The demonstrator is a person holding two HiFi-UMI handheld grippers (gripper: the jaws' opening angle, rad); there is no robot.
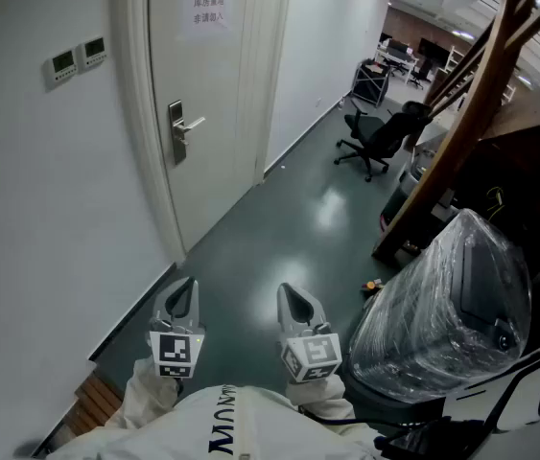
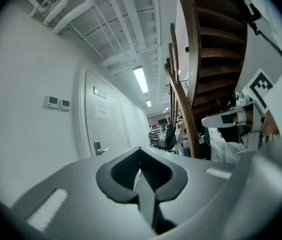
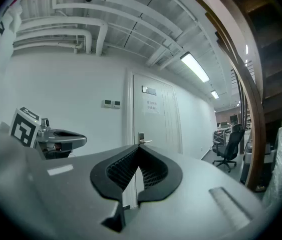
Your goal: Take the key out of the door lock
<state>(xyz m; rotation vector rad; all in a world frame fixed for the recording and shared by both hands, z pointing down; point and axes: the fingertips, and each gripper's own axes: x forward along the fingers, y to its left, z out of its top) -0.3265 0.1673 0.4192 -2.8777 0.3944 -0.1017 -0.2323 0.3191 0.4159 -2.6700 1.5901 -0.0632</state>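
Standing well back in the corridor, the person held the left gripper [image 1: 184, 290] and the right gripper [image 1: 291, 297] level, each with its jaws pressed together on nothing. The likeliest trouble was arriving at the door lock [image 1: 179, 132] with the jaws unopened, or nudging the lever handle [image 1: 193, 123] instead of the key, since the target was small and the handle stuck out beside it. A skewed pull could also bind the key. The lock was a slim metal plate on the white door [image 1: 207, 75], far left; the key itself was too small to make out.
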